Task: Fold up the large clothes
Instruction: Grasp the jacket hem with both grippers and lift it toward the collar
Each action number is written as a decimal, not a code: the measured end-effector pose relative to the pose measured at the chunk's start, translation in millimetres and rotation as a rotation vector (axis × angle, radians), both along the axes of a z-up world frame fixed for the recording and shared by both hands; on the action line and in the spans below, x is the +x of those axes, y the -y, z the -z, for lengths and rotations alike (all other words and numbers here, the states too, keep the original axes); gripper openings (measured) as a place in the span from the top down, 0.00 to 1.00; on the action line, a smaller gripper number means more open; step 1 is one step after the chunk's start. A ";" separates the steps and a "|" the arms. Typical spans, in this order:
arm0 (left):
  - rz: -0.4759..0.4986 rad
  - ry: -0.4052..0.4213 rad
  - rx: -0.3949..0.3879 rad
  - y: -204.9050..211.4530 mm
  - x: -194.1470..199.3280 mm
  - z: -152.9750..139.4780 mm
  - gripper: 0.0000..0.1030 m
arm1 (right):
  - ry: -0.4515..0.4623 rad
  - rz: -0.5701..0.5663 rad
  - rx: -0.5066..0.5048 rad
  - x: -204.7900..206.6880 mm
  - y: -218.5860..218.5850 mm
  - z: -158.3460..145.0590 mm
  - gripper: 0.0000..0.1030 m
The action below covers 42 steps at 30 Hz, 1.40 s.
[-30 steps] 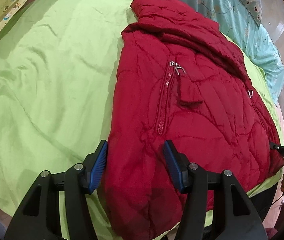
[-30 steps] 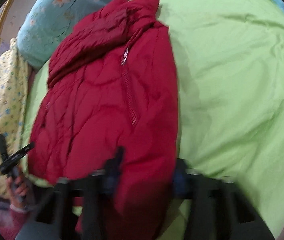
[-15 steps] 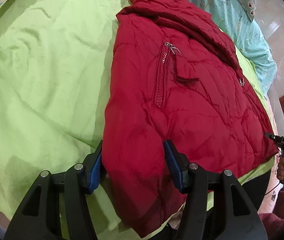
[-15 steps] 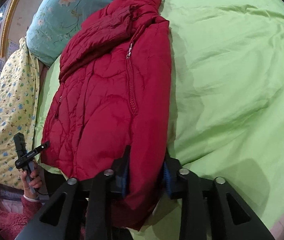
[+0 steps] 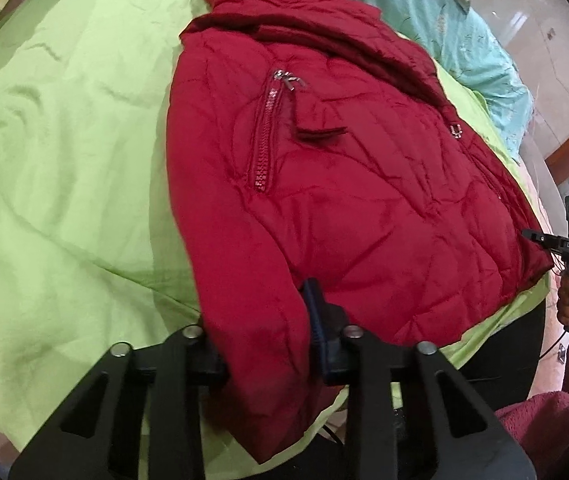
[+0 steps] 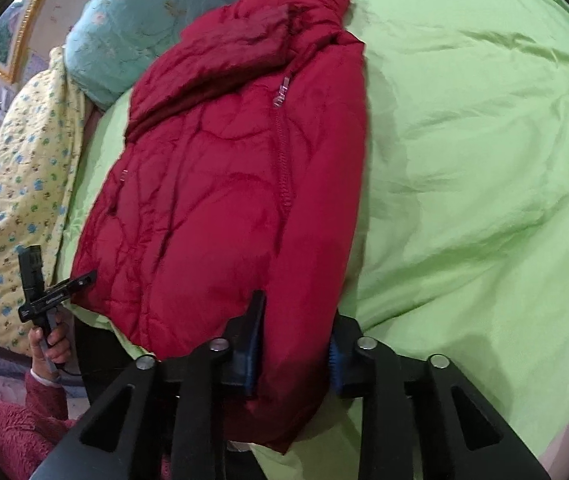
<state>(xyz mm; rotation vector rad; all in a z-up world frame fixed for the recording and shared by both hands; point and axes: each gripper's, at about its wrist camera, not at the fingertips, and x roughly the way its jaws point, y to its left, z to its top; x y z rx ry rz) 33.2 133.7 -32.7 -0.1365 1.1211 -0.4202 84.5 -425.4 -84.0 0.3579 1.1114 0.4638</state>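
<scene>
A red quilted jacket [image 5: 364,184] lies flat on the green bed sheet [image 5: 64,180], collar far, hem near. My left gripper [image 5: 260,320] is at the hem's near left corner. Its jaws are closing and the blue pad [image 5: 316,320] presses into the bunched fabric; the other pad is hidden behind it. In the right wrist view the red jacket [image 6: 224,200] fills the middle. My right gripper [image 6: 296,328] is closing on the near hem, which is pinched between both pads. The other hand's gripper [image 5: 564,244] shows at the jacket's far right corner, and likewise [image 6: 52,296] at the left.
A teal floral pillow [image 5: 476,40] lies beyond the collar. A yellow printed quilt [image 6: 16,184] is beside the bed. A hand in a red fuzzy sleeve [image 6: 48,344] holds the other gripper. The green sheet [image 6: 484,160] spreads wide beside the jacket.
The left jaws stood wide around the hem corner and have now come in onto it, bunching the fabric. The right gripper stays on the hem in about the same place.
</scene>
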 end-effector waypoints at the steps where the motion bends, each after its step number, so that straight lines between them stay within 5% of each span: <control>1: 0.001 0.014 0.001 -0.2 -2.3 -3.5 0.77 | 0.018 0.004 0.019 -1.9 1.8 -1.1 0.78; 21: -0.044 0.240 -0.110 -3.2 1.9 -85.3 0.84 | 0.164 0.013 0.391 6.1 33.5 -32.7 0.85; 32: -0.102 0.360 -0.210 -8.6 44.5 -124.1 0.84 | 0.295 0.062 0.462 28.8 38.9 -69.2 0.86; 42: -0.158 0.399 -0.250 -6.1 100.3 -148.5 0.84 | 0.378 0.175 0.472 91.3 41.0 -95.0 0.86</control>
